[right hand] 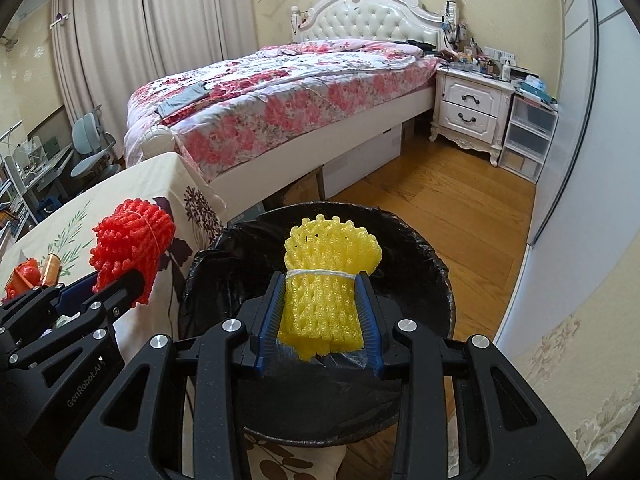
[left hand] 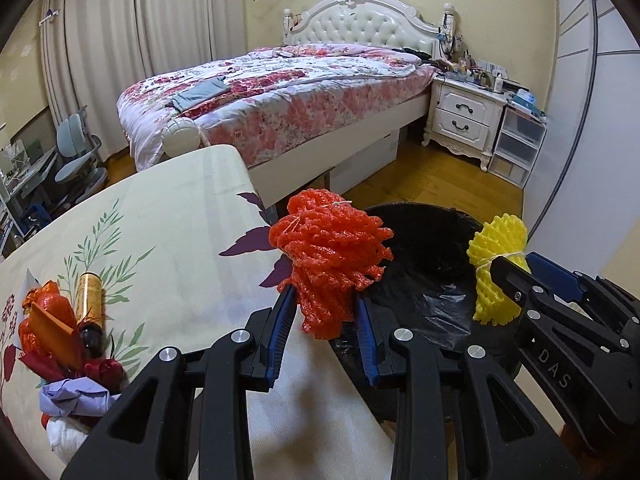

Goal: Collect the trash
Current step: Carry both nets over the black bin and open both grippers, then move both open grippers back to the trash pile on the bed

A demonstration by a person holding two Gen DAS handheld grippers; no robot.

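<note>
My left gripper [left hand: 326,308] is clamped on the red foam net bundle [left hand: 330,252], and my right gripper [right hand: 320,316] pinches the yellow foam net bundle [right hand: 330,276] at its string tie. The black-lined trash bin [right hand: 420,240] sits directly under the right tongs but only partly under the left, whose bundle hangs over the bin's near-left rim beside the table [left hand: 160,216]. I'd carry the left further over the opening before letting go, so neither light bundle bounces off the rim. More trash [left hand: 64,320] waits on the table, left of my left tongs.
</note>
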